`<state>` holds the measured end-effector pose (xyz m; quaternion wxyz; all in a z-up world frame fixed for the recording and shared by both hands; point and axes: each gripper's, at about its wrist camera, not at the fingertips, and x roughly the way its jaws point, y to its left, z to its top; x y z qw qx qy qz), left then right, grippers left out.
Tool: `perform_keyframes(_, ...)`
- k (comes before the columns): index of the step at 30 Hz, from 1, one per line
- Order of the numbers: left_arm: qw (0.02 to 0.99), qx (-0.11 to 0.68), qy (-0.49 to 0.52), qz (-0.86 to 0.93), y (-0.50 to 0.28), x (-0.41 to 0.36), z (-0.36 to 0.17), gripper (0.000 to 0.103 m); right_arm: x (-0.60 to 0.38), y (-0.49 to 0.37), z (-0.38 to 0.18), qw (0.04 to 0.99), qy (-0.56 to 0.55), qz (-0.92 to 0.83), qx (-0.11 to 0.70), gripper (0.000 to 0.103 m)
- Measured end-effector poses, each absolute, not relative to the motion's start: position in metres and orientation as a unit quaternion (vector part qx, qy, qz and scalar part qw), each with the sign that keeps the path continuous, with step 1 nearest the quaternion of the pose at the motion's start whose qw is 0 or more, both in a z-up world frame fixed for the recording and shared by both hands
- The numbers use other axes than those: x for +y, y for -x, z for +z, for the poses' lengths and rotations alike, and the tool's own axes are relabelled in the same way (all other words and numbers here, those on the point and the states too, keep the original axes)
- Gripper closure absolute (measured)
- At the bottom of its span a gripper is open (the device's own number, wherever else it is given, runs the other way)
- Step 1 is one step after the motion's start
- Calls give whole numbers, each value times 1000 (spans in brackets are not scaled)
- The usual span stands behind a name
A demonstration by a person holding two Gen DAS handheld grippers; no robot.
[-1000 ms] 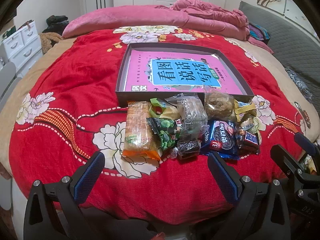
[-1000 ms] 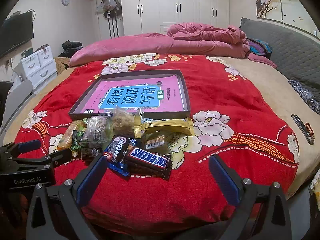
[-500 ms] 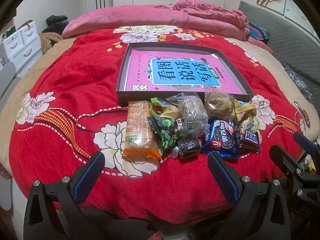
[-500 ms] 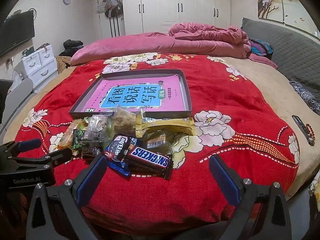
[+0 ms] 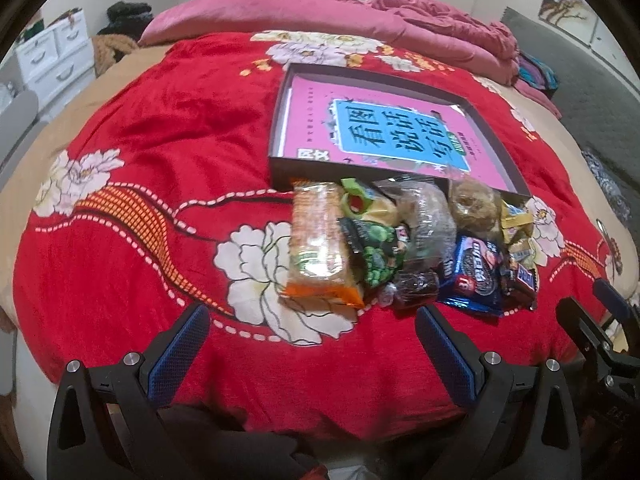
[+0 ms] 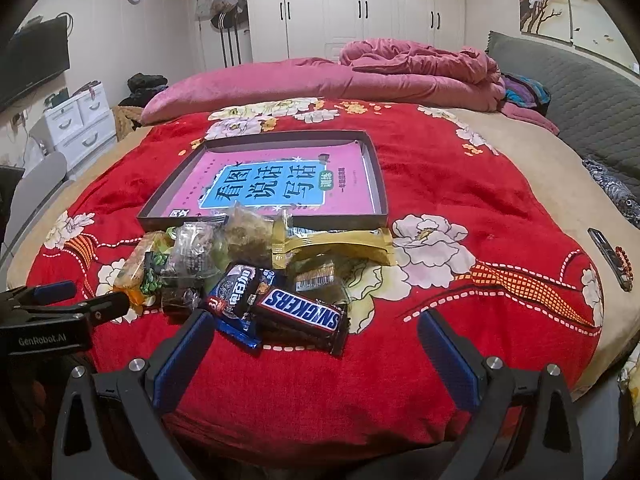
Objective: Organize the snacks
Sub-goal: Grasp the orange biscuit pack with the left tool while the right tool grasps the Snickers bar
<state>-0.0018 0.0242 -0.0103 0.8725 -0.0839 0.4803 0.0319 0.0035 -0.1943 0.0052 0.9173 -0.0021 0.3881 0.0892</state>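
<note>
A pile of snack packets lies on the red bedspread in front of a shallow dark tray point(image 5: 280, 168) point(image 6: 380, 200) with a pink book inside. The pile holds an orange cracker pack point(image 5: 318, 248), a green pea bag point(image 5: 376, 256), a blue Oreo pack point(image 5: 476, 272) point(image 6: 240, 292), a Snickers bar point(image 6: 304, 312) and a yellow packet point(image 6: 340, 244). My left gripper point(image 5: 312, 332) is open and empty, just short of the cracker pack. My right gripper point(image 6: 314, 334) is open and empty, just short of the Snickers bar.
The floral bedspread point(image 5: 140, 152) covers a round bed with a pink duvet point(image 6: 360, 76) at the back. White drawers point(image 6: 80, 120) stand at the left. A phone and a bead bracelet point(image 6: 612, 256) lie near the right edge.
Both grippers have moved slightly forward toward the snack pile, and the left view has tilted. Nothing was taken hold of.
</note>
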Motion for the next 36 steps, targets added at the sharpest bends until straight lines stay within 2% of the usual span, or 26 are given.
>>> perform_keyframes(18, 852, 508, 113, 57, -25, 47, -30, 1, -202, -28, -15, 901, -13, 78, 427, 0)
perform_keyframes(27, 852, 510, 98, 59, -30, 46, -34, 1, -183, -37, -25, 893, 50, 104, 436, 1)
perform_keyframes(29, 853, 509, 99, 60, -30, 48, -34, 1, -179, -40, -27, 890, 66, 108, 437, 3)
perform_keyframes(33, 855, 506, 100, 61, -31, 50, -33, 2, -174, -49, -37, 880, 77, 117, 455, 16)
perform_keyframes(36, 857, 503, 98, 60, -32, 51, -32, 5, -175, -53, -41, 875, 65, 127, 462, 21)
